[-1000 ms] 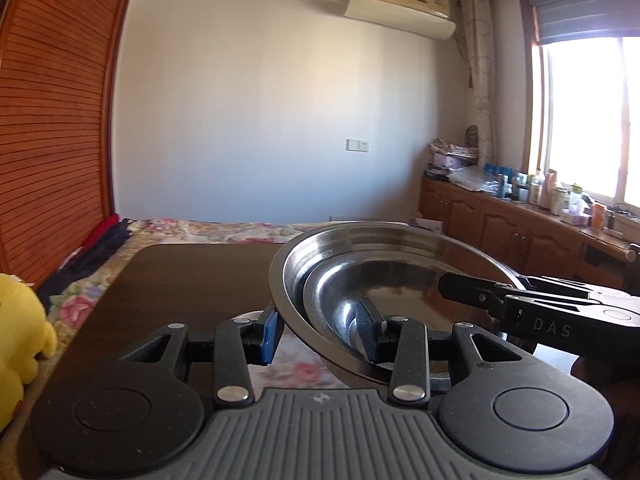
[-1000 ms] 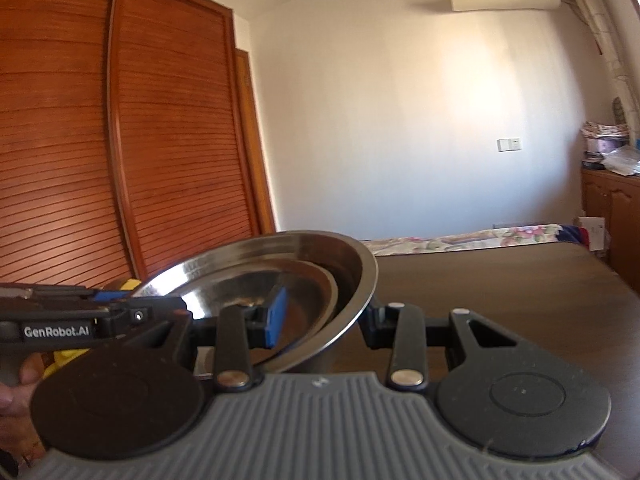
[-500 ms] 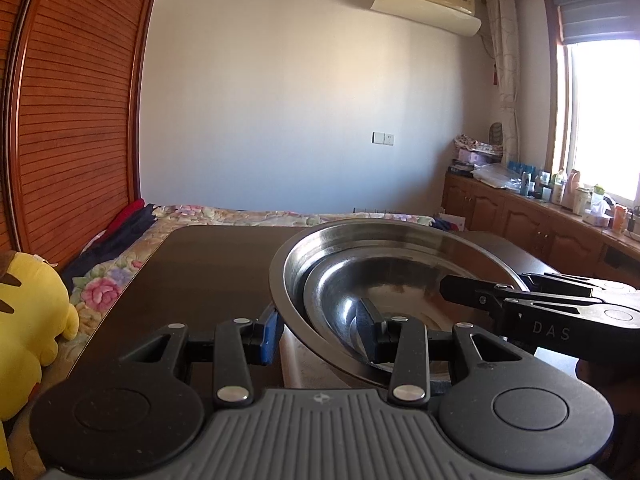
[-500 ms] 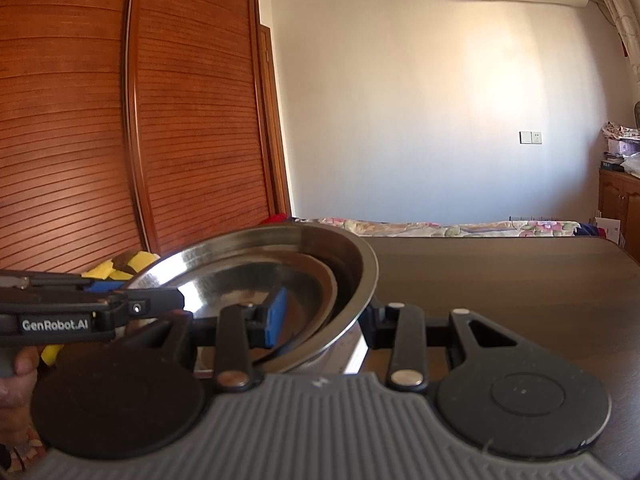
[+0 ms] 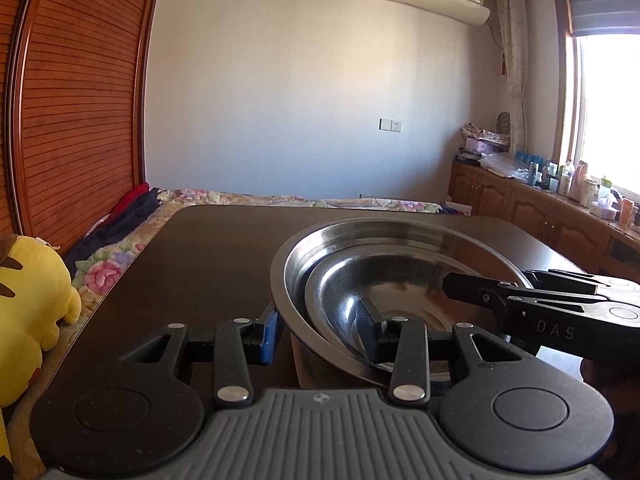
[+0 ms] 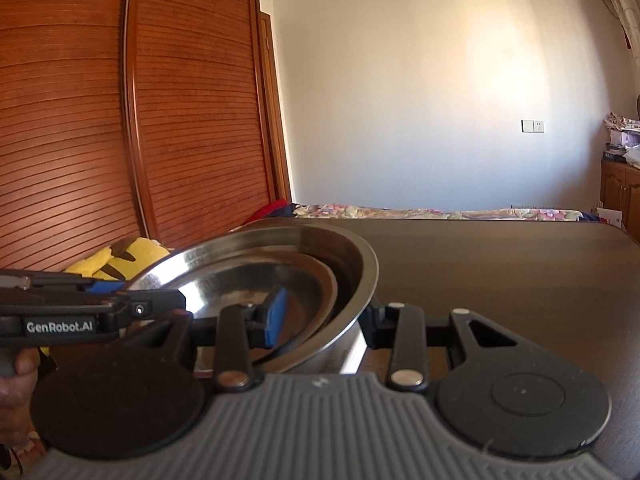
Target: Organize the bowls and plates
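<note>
Two nested steel bowls, a large steel bowl [image 5: 400, 236] with a smaller bowl [image 5: 400, 296] inside it, are held between both grippers over the dark table [image 5: 208, 248]. My left gripper [image 5: 318, 332] is shut on the stack's left wall, one blue pad outside and one finger inside. My right gripper [image 6: 324, 320] is shut on the opposite wall of the large bowl [image 6: 360, 264], with its blue pad inside. The stack tilts slightly. Its underside is hidden, so I cannot tell whether it touches the table.
A yellow plush toy [image 5: 28, 292] sits off the table's left edge. A bed with a floral cover [image 5: 280, 198] lies beyond the far edge. A slatted wooden wardrobe [image 6: 120, 120] stands at left, a cluttered counter [image 5: 560, 200] at right. A hand [image 6: 16, 380] holds the left gripper.
Both grippers have moved together with the bowls still clamped. The room has slid to the right in view, and more of the table top shows ahead of the bowls.
</note>
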`<action>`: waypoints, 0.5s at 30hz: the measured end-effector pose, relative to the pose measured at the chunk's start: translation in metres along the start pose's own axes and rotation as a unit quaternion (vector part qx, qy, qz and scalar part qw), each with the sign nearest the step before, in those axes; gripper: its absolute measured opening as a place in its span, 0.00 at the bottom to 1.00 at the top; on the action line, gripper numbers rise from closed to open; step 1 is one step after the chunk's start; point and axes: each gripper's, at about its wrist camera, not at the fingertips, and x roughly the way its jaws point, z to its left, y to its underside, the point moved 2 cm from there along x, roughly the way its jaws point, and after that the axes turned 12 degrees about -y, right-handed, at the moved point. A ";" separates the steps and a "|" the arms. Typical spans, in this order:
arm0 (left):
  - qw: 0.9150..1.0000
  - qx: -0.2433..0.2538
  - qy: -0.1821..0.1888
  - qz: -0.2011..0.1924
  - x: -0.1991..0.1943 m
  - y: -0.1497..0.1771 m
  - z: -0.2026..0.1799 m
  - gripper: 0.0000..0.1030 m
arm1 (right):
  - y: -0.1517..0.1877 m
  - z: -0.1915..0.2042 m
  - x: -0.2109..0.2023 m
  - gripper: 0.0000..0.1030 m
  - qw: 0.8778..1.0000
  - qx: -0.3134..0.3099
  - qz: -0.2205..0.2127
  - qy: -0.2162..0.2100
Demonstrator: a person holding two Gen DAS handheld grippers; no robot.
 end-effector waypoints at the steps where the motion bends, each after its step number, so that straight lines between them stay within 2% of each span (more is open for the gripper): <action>1: 1.000 0.001 0.000 0.000 -0.001 -0.001 -0.001 0.41 | 0.000 0.000 0.001 0.39 1.000 0.001 0.001 0.000; 11: 1.000 0.004 0.000 -0.003 -0.002 -0.001 -0.002 0.41 | 0.000 0.001 0.006 0.42 1.000 0.006 0.004 -0.002; 15: 1.000 0.004 -0.001 -0.004 -0.002 -0.001 -0.002 0.42 | 0.000 0.003 0.008 0.48 1.000 0.003 0.007 -0.004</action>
